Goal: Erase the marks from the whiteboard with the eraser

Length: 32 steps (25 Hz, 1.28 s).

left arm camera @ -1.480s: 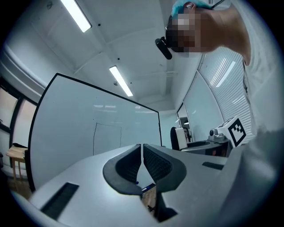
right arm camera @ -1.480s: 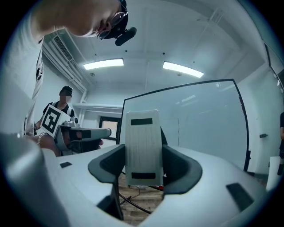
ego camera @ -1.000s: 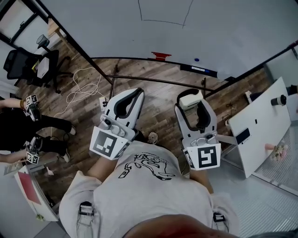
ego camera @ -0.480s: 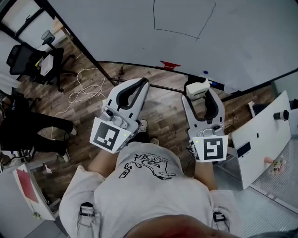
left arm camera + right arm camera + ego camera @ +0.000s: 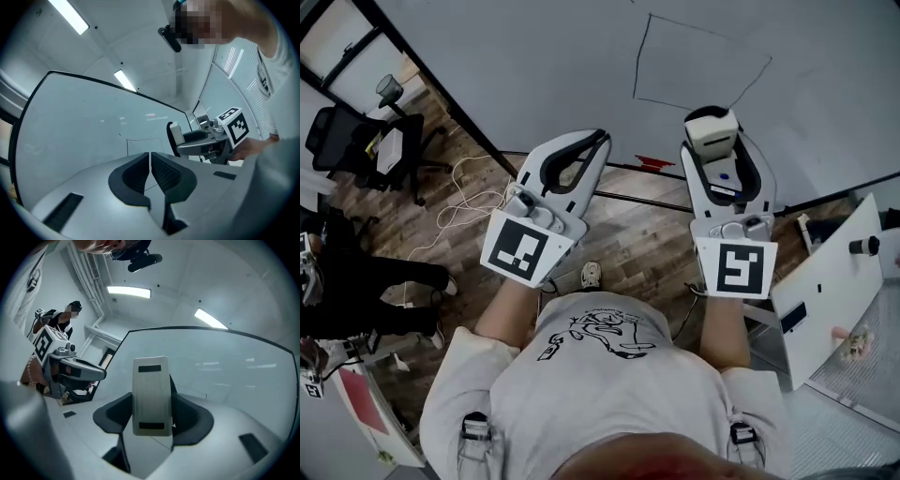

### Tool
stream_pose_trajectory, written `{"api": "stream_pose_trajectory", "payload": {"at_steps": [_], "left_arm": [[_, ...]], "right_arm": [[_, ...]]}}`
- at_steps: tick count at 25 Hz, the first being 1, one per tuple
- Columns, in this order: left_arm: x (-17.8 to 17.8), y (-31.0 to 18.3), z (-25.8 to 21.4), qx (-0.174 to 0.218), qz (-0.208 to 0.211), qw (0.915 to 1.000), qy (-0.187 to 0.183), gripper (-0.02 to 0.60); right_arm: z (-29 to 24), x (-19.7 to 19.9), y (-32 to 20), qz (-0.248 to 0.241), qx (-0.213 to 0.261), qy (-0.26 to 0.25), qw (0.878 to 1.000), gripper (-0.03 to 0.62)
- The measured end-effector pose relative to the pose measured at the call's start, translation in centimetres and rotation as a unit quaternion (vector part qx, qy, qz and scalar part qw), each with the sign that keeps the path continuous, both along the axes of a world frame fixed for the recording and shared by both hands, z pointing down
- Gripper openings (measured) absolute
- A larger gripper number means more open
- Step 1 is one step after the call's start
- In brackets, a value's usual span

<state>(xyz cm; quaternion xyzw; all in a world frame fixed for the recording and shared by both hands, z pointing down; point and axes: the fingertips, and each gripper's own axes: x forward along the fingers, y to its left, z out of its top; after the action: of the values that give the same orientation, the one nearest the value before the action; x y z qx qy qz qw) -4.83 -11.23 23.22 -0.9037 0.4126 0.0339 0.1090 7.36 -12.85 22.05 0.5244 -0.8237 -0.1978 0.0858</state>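
The whiteboard (image 5: 534, 56) fills the top of the head view and carries thin black lines (image 5: 680, 103) forming an open box. My right gripper (image 5: 712, 120) is shut on a white eraser (image 5: 713, 134), held just below those lines. In the right gripper view the eraser (image 5: 151, 394) stands upright between the jaws, facing the board (image 5: 225, 362). My left gripper (image 5: 598, 141) hangs beside it to the left, shut and empty. In the left gripper view its jaws meet (image 5: 150, 159) in front of the drawn lines (image 5: 127, 147), with the eraser (image 5: 176, 136) at the right.
The board's tray holds a red item (image 5: 654, 162) and a blue one (image 5: 727, 175). A black office chair (image 5: 342, 131) and a white cable (image 5: 469, 187) lie on the wooden floor at left. A white table (image 5: 825, 281) stands at right. A person (image 5: 356, 281) is at left.
Both grippers have risen from over the floor up to the board. The eraser has gone from tray level to just under the drawn lines.
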Motion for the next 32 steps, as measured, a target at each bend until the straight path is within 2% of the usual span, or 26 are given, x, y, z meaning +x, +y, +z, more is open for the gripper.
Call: {"api": "stream_pose_trajectory", "payload": {"at_steps": [7,18,26,32], "left_arm": [[-1.9,-4.5,-1.1,0.007,0.015,0.9999,-0.003,0.032],[-2.4,-8.5,-2.6,0.024,0.011,0.9996,-0.001,0.032],[-2.5,-9.4,-2.6,0.027,0.009,0.9996,0.0,0.032],[-3.3,-9.4,-1.7,0.02,0.0,0.9998,0.001,0.032]], "right_arm": [[-3.0,-1.9,-6.0,0.052,0.031,0.054,0.997,0.258],[-6.8,-1.5,-12.6,0.088,0.05,0.089,0.991,0.258],[-6.7,-1.5,-14.2,0.11,0.045,0.105,0.987,0.258],[-5.2,-3.4,-14.5,0.108,0.04,0.129,0.985,0.256]]}}
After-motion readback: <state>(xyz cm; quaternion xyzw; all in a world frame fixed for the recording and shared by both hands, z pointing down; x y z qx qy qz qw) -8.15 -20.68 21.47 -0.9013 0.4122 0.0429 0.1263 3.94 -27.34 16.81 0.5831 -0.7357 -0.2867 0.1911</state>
